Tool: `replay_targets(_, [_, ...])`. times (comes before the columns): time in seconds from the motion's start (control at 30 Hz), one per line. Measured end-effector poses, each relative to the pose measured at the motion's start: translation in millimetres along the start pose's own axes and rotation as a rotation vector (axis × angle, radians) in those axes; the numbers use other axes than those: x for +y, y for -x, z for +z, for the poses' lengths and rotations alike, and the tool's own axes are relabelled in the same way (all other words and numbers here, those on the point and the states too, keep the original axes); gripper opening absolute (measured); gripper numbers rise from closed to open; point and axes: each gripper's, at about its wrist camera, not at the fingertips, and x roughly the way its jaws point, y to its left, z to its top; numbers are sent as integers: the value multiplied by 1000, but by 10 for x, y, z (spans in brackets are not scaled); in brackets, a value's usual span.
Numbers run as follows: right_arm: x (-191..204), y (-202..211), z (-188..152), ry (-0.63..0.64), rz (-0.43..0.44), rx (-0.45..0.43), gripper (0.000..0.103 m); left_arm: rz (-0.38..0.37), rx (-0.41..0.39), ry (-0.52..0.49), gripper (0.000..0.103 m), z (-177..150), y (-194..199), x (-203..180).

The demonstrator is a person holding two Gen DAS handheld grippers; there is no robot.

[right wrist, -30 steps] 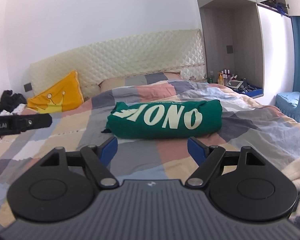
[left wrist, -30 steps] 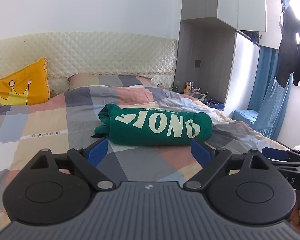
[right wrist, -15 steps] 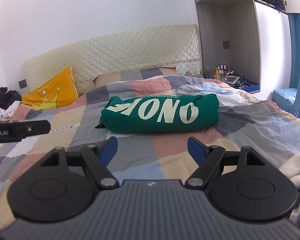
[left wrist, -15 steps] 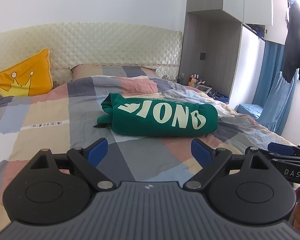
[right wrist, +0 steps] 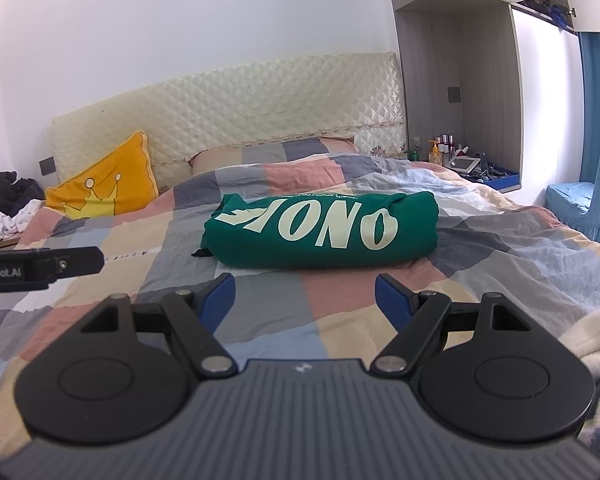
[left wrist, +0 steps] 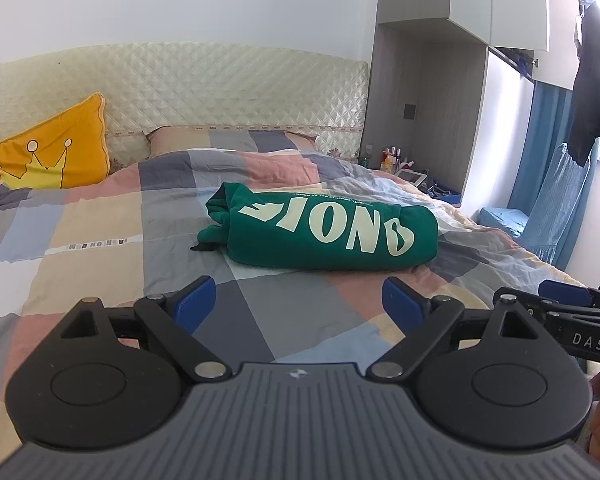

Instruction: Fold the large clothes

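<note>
A green garment with large cream letters (left wrist: 324,232) lies folded into a thick bundle in the middle of the bed; it also shows in the right wrist view (right wrist: 324,232). My left gripper (left wrist: 300,306) is open and empty, held above the quilt short of the bundle. My right gripper (right wrist: 305,298) is open and empty too, also short of the bundle. Each gripper shows at the edge of the other's view: the right one (left wrist: 568,312) and the left one (right wrist: 40,266).
The bed carries a patchwork quilt (left wrist: 100,240), a yellow crown cushion (left wrist: 56,152) and a padded headboard (left wrist: 220,88). A bedside shelf with bottles (right wrist: 456,156) stands right. A blue-covered chair (right wrist: 580,208), a white fleece (right wrist: 592,340) and clothes pile (right wrist: 8,208) sit at the sides.
Both grippers have pulled back and risen slightly, still open; the view has steadied. The green bundle has not moved.
</note>
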Motion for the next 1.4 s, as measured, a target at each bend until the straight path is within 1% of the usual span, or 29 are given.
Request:
replay_targets(0.2, [39,11,1,8,-3,9,79,3,4,0,93,0,-7,0])
replay_targets(0.43, [-31,14,38,-27,8,22,80,18,29,7,100,-46,-39,23])
replay_targets(0.5, [-34,7,41,-26,6,18,91,23,36,12,102,-52,-42,35])
replay_targets(0.53, [-32,14,36,-25,6,13,98,23,38,16,102,-53,-41,44])
replay_targets(0.57, [-26,15,34,-22,0,10,103,23,39,21,102,-49,-38,52])
replay_targets(0.63, [-13,8,29,-15,-15,11,103,27,36,28,102,-46,-25,71])
replay_targets(1.4, [27,43,-9,-10,-36,-8,103,13,39,32,102,-32,65,73])
